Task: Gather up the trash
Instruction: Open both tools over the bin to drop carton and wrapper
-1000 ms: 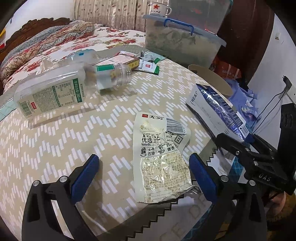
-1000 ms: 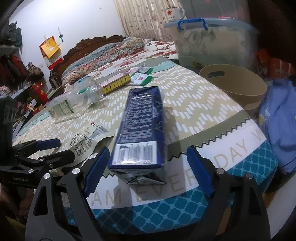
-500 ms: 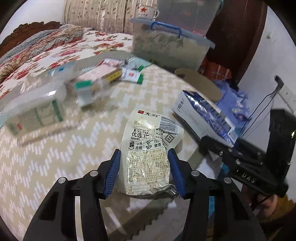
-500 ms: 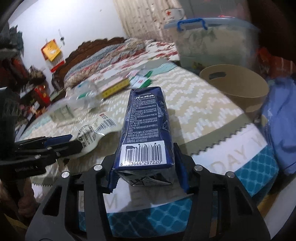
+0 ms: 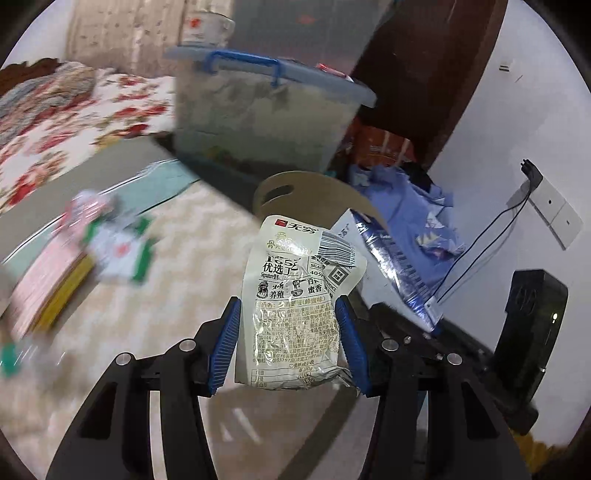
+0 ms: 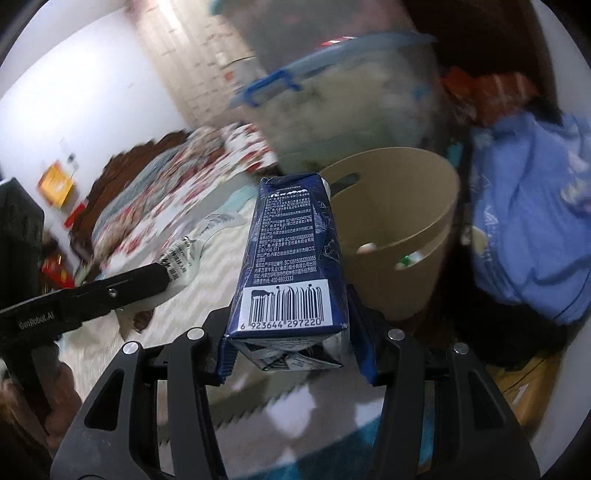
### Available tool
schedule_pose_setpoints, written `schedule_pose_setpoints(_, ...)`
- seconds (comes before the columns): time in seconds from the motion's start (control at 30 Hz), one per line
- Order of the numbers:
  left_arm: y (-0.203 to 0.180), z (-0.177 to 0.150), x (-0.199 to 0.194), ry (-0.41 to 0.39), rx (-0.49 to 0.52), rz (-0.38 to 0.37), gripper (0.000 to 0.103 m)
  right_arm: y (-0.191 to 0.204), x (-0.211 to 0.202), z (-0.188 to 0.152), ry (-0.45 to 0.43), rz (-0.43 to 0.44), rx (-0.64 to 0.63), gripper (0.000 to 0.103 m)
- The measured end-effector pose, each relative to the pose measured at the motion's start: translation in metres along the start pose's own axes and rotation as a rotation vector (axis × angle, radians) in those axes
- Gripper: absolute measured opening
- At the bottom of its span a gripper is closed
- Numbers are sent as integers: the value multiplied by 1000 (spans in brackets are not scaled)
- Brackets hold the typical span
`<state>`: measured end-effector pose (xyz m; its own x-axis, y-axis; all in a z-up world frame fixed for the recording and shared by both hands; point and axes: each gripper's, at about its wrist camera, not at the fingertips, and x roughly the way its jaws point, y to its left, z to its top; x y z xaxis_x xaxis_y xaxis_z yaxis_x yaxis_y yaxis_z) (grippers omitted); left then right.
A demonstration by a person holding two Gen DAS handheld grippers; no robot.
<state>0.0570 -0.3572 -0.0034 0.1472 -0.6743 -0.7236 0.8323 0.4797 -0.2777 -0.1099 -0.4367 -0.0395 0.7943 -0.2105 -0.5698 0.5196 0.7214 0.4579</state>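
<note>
Both pieces have left the table: the left gripper (image 5: pixel 290 347) is clamped on the snack wrapper (image 5: pixel 297 310), the right gripper (image 6: pixel 297 354) on the blue carton (image 6: pixel 291 258). Ahead stands the tan bin (image 6: pixel 436 184); carry both over its rim before releasing.

bed: (image 5: pixel 85 114) floral quilt, beyond the tabletop; dark carved headboard (image 6: pixel 147 155) against a white wall
bin: (image 5: pixel 266 122) clear storage box, blue lid and handle, standing at the tabletop's far edge
cup: (image 5: pixel 207 24) white with a red star, on the bin's lid
cloth: (image 5: pixel 155 310) beige zigzag tablecloth with a sawtooth border
clothes: (image 6: pixel 528 221) blue heap, right of the tabletop
socket: (image 5: pixel 554 214) white wall plate, black cable plugged in
curtain: (image 5: pixel 125 33) pale, patterned, behind the bin
</note>
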Motion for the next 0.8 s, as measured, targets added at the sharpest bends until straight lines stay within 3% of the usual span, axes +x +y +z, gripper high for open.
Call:
schedule_pose_setpoints(0.2,-7,61,77,68,-51,-8,55,-42,38,43,55,-49,143,57)
schedule_pose_setpoints(0.33,0,77,91,70,-106,-1,72,-44,32,51,1,-53,152,68)
schedule_pose_setpoints(0.4,2,75,85,57,-104,-16,77,-42,30,49,-21,-48,125,70)
schedule_pose_setpoints(0.63,22,43,18,-40,-85,17,77,-11,15,33,-83,-43,11,68)
schedule_pose_setpoints(0.73,40,11,-33,-98,-82,27,77,11,15,25,-59,11,-31,62)
schedule_pose_setpoints(0.8,53,-10,-62,-116,-77,39,77,27,19,21,-23,59,-63,51)
